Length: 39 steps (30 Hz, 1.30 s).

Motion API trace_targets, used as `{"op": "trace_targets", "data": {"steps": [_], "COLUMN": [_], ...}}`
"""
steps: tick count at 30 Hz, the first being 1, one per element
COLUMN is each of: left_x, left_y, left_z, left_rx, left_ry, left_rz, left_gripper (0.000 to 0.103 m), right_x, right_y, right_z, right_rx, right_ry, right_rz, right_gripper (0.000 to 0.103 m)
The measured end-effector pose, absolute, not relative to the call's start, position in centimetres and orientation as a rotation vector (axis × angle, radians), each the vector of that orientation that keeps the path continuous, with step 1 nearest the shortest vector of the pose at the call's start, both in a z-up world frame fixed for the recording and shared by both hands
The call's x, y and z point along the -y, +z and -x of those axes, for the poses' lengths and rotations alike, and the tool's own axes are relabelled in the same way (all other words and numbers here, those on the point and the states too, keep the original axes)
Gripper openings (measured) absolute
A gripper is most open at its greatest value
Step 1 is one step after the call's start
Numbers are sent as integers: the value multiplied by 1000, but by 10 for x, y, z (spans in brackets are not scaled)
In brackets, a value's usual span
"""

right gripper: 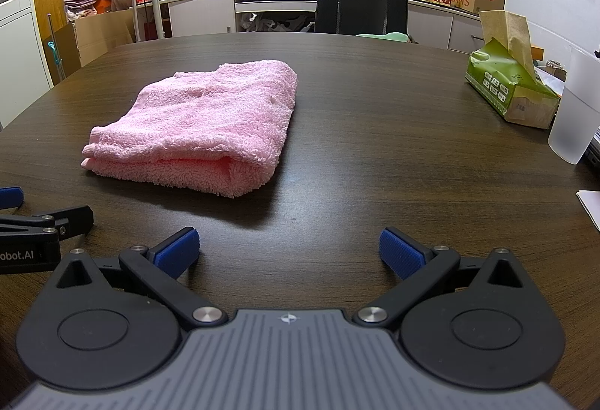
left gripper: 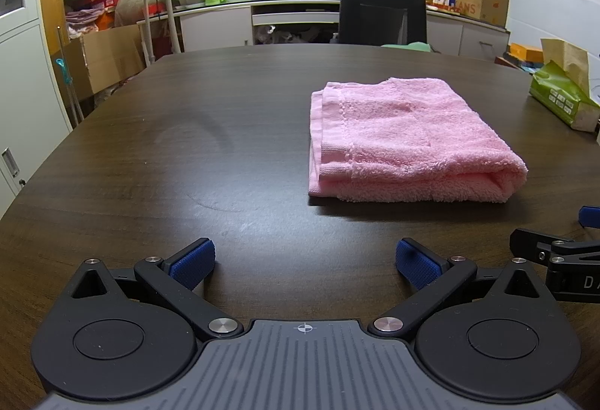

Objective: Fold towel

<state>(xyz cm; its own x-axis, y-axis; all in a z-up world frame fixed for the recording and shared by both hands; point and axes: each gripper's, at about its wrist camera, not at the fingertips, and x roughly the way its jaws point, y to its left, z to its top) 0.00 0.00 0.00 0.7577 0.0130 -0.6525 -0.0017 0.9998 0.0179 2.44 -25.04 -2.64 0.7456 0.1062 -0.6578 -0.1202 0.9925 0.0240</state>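
On the table (left gripper: 150, 147), folded towel (left gripper: 405, 144) lies untouched.

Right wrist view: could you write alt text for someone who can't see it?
A pink towel, already folded, lies on a dark wooden table. The right gripper hangs short of it, jaws wide and empty, with a green tissue box at far right.

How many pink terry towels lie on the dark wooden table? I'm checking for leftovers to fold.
1. The pink terry towel, already folded, lies on the dark wooden table, ahead of both open grippers and untouched. Nothing appears to hide another.
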Motion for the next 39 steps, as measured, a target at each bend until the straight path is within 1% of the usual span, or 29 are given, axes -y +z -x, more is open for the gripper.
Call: {"op": "trace_targets", "data": {"steps": [39], "left_x": [-1], "left_y": [-4], "left_z": [1], "left_rx": [-711], "left_ry": [8], "left_rz": [-16], "left_gripper": [103], "right_x": [250], "right_y": [-27], "right_z": [-24], "right_rx": [-719], "right_ry": [124], "right_rz": [20], "right_gripper": [103]}}
